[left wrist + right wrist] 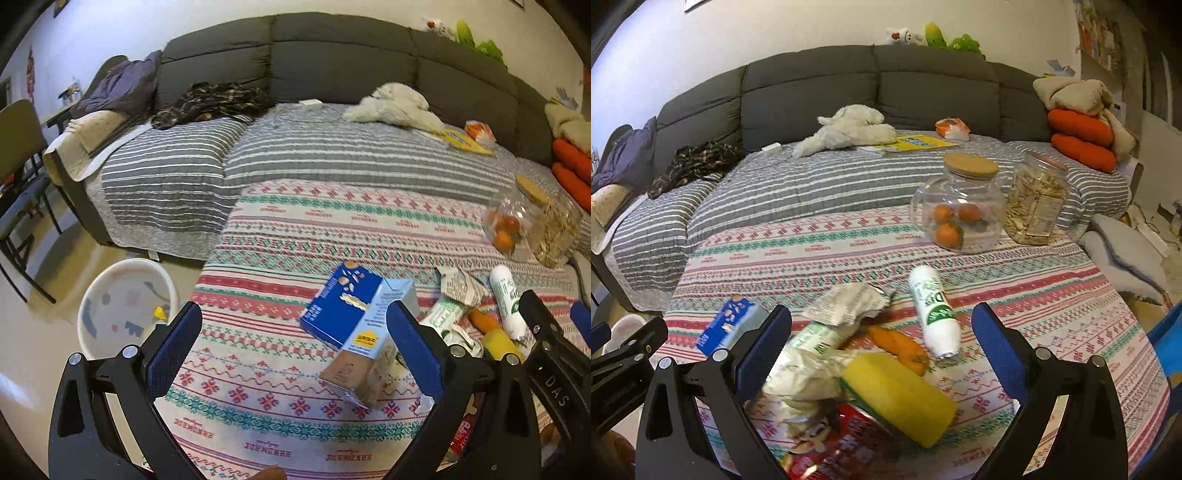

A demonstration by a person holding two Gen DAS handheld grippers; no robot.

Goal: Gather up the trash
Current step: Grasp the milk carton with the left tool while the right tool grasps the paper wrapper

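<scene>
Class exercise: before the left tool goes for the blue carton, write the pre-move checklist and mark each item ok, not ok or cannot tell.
1. Left tool open wide enough for the blue carton: ok, the fingers stand well apart.
2. Carton between the fingers: not ok, it lies off to the right finger's side.
3. Carton free of other litter: ok, it lies apart from the crumpled wrapper.
4. White bin within view and uncovered: ok, it stands on the floor left of the table.
5. Right tool out of the way: ok, open over the yellow sponge.
6. Carton empty: cannot tell.
</scene>
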